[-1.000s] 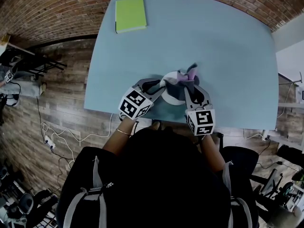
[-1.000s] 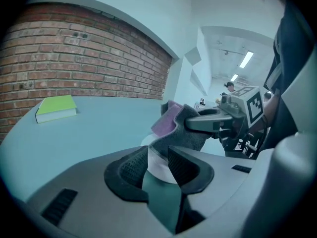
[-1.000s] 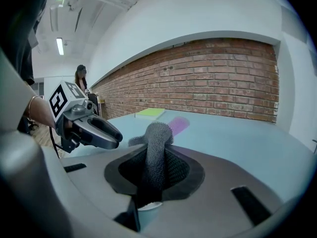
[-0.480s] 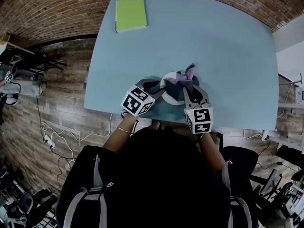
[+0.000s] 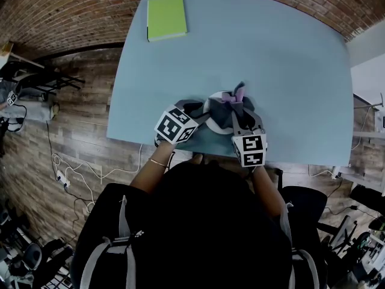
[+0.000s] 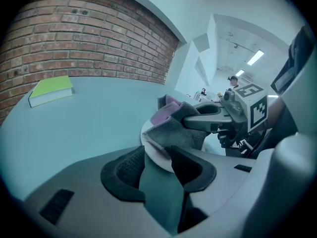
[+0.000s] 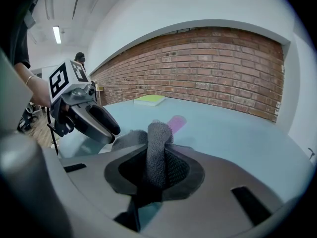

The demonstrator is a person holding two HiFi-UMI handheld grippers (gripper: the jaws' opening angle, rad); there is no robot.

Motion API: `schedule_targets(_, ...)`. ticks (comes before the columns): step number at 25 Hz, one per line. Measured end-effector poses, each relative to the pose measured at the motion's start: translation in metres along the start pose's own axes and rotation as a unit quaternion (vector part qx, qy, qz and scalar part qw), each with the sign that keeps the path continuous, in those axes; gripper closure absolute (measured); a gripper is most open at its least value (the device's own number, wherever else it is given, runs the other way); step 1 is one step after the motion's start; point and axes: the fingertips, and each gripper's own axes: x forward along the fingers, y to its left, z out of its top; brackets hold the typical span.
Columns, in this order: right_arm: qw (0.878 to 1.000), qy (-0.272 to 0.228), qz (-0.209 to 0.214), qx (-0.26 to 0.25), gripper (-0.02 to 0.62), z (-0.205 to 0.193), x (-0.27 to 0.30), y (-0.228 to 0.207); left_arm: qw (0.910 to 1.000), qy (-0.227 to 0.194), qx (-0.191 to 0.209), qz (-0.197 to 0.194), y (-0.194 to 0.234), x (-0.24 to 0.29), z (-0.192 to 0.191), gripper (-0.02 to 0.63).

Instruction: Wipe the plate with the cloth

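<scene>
Blue table (image 5: 289,71): right claw (image 7: 156,165) grips cloth (image 7: 159,133); left claw (image 6: 159,165) just opening, plate (image 5: 212,106) between.

1. Table (image 5: 289,71): light blue top, plain and matte, with rounded corners. It stands on a wood-plank floor (image 5: 72,131).
2. Book (image 5: 166,17): lime green, closed, lying flat at the far left corner. Its long side runs roughly parallel to the table's left edge.
3. Plate (image 5: 212,106): white, round, close to the near edge at about mid-width. It is partly covered, so I can't tell if it sits fully flat.
4. Book and plate are well apart, with bare top between them.
</scene>
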Motion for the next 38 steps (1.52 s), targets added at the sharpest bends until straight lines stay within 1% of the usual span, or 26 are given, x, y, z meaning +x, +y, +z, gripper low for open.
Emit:
schedule_targets(6,1.0,0.021,0.001,0.002,0.529,-0.011,0.006,0.0,0.9998,0.016,-0.014,-0.004,0.001,0.003,-0.005,0.443)
schedule_targets(12,0.999,0.047,-0.009,-0.02,0.529,-0.018,0.011,0.0,0.9995,0.024,-0.017,-0.01,0.002,0.006,-0.005,0.443)
schedule_targets(16,0.998,0.055,-0.009,-0.028,0.529,-0.02,0.013,0.0,0.9992,0.031,-0.019,-0.016,0.0,0.009,-0.003,0.443)
schedule_targets(18,0.998,0.057,-0.008,-0.03,0.529,-0.019,0.014,0.0,0.999,0.03,-0.027,-0.018,0.001,0.009,-0.001,0.44)
schedule_targets(22,0.998,0.054,-0.006,-0.014,0.529,-0.02,0.015,0.001,0.9984,0.026,-0.045,-0.022,0.001,0.008,0.001,0.436)
schedule_targets(26,0.999,0.048,-0.005,-0.001,0.529,-0.02,0.015,0.001,0.9968,0.017,-0.074,-0.025,0.003,0.008,0.004,0.431)
schedule_targets(33,0.999,0.046,-0.006,-0.003,0.529,-0.019,0.016,0.002,0.9913,-0.003,-0.126,-0.036,0.004,0.005,0.01,0.423)
schedule_targets(35,0.999,0.045,-0.006,-0.003,0.529,-0.02,0.016,0.001,0.9878,-0.015,-0.15,-0.041,0.005,0.004,0.013,0.422)
schedule_targets(38,0.999,0.043,-0.005,-0.002,0.529,-0.02,0.016,0.001,0.9792,-0.038,-0.192,-0.053,0.006,0.001,0.017,0.422)
